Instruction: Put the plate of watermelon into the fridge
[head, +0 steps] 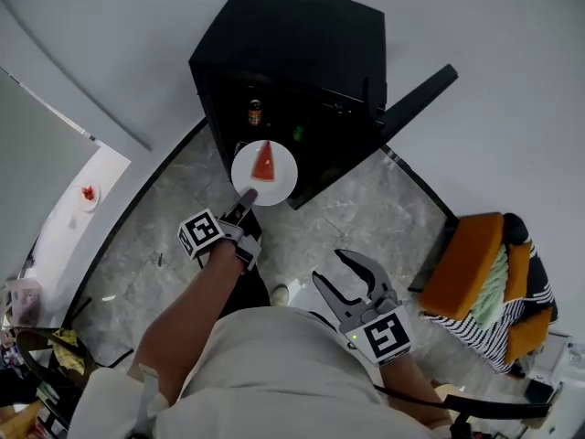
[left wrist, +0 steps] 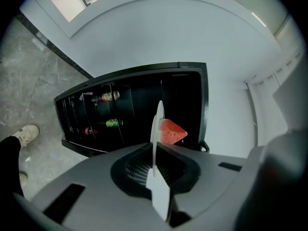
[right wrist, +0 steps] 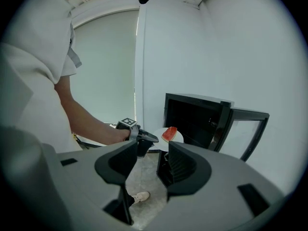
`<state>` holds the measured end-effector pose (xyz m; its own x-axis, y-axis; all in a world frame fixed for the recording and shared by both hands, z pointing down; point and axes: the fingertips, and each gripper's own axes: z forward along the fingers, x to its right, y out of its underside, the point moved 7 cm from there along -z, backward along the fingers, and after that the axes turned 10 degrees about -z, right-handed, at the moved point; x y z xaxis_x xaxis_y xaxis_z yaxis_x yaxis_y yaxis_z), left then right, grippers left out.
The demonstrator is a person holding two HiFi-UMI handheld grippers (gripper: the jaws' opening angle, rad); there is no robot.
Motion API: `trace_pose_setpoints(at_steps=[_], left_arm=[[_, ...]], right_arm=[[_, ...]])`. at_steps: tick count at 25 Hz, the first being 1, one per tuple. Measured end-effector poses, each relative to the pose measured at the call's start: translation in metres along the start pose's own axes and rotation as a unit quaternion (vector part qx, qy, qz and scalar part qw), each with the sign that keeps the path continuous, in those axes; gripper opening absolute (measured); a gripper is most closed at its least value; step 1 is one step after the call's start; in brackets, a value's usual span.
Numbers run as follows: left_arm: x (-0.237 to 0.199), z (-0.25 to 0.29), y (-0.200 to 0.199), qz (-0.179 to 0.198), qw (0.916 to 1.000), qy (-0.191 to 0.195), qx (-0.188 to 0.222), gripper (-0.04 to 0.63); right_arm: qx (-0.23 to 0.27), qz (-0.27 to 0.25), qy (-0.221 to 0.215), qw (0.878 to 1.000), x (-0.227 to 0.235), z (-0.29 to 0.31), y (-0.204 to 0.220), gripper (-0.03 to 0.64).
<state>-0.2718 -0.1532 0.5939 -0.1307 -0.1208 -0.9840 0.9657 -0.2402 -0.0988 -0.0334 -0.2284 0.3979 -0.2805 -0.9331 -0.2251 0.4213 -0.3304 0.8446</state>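
Observation:
A white plate [head: 265, 174] carrying a red watermelon wedge [head: 264, 163] hangs in front of the open black fridge [head: 292, 71]. My left gripper [head: 245, 199] is shut on the plate's near rim. In the left gripper view the plate [left wrist: 156, 124] stands edge-on between the jaws, with the wedge [left wrist: 171, 131] on its right and the fridge shelves [left wrist: 130, 109] just beyond. The fridge door [head: 420, 99] is swung out to the right. My right gripper [head: 352, 277] is open and empty, low at my right side. In its own view it [right wrist: 153, 162] faces the plate [right wrist: 177, 138] and the fridge [right wrist: 192, 119].
A brown bottle [head: 255, 112] and a green can [head: 298, 133] stand on the fridge shelves. An orange chair with striped cloth [head: 489, 282] stands at the right. At the left is a white counter with another small plate [head: 88, 196]. My shoe [head: 280, 294] is on the marble floor.

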Motion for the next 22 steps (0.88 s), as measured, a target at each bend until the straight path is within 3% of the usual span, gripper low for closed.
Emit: trace_pose_setpoints(at_steps=[12, 22], left_arm=[[-0.038, 0.126, -0.083, -0.013, 0.9996, -0.024, -0.001, 0.021], [-0.069, 0.198, -0.111, -0.016, 0.9983, -0.057, 0.001, 0.021]], right_arm=[[-0.045, 0.052, 0.045, 0.997, 0.052, 0.049, -0.006, 0.198], [-0.087, 0.1, 0.074, 0.988, 0.07, 0.054, 0.017, 0.198]])
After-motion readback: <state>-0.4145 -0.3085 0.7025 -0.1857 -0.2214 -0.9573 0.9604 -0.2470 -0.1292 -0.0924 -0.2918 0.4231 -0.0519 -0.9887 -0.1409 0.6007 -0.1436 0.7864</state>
